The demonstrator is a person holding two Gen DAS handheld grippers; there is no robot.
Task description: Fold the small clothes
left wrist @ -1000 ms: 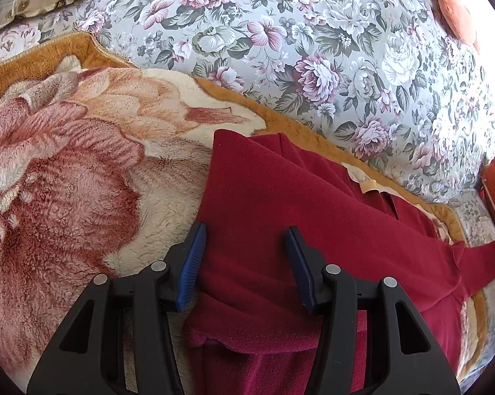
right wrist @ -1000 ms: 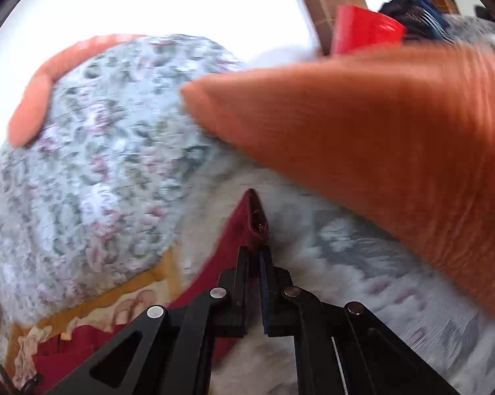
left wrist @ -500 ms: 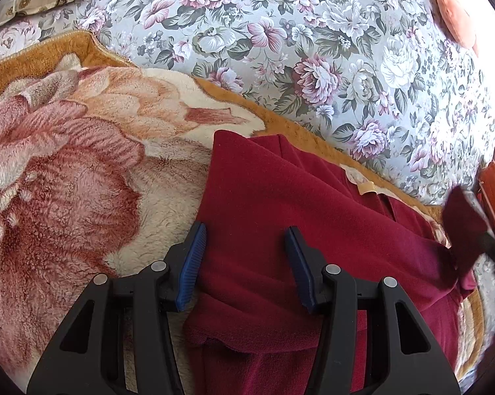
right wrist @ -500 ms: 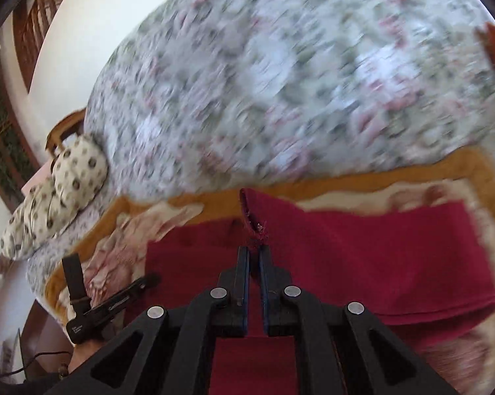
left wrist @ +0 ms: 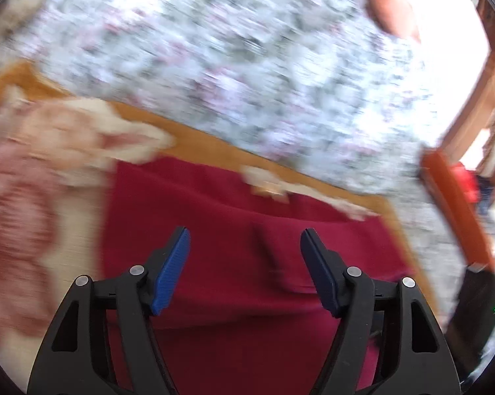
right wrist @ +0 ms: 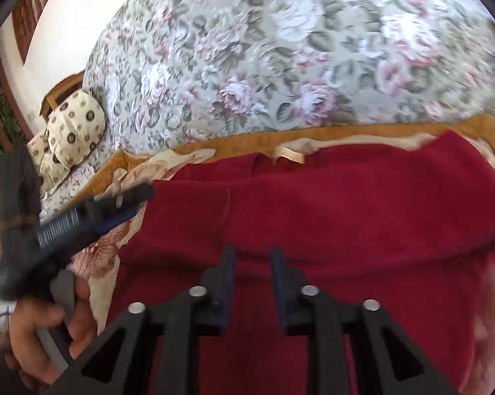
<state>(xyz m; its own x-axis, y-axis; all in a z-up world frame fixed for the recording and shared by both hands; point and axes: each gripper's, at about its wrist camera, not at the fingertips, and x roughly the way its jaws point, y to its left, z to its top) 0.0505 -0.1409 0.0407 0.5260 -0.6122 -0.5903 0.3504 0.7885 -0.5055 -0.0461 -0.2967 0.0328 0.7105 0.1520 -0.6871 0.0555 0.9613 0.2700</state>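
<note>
A dark red garment (left wrist: 247,230) lies folded over itself on a plush floral blanket (left wrist: 27,210); it fills the right wrist view (right wrist: 346,204) too. My left gripper (left wrist: 245,247) hovers over the cloth, jaws wide open and empty; the view is motion-blurred. It also shows at the left of the right wrist view (right wrist: 125,207), held in a hand. My right gripper (right wrist: 250,256) is just above the red cloth with its jaws open a little and nothing between them.
A floral bedspread (right wrist: 280,65) lies behind the blanket. A spotted cushion (right wrist: 73,128) sits far left. An orange cushion (left wrist: 455,204) and red object (left wrist: 464,181) lie to the right, by wooden furniture (left wrist: 478,98).
My right gripper carried the sleeve across the garment, laid it down and opened. My left gripper has opened wider and is moving, blurring its view.
</note>
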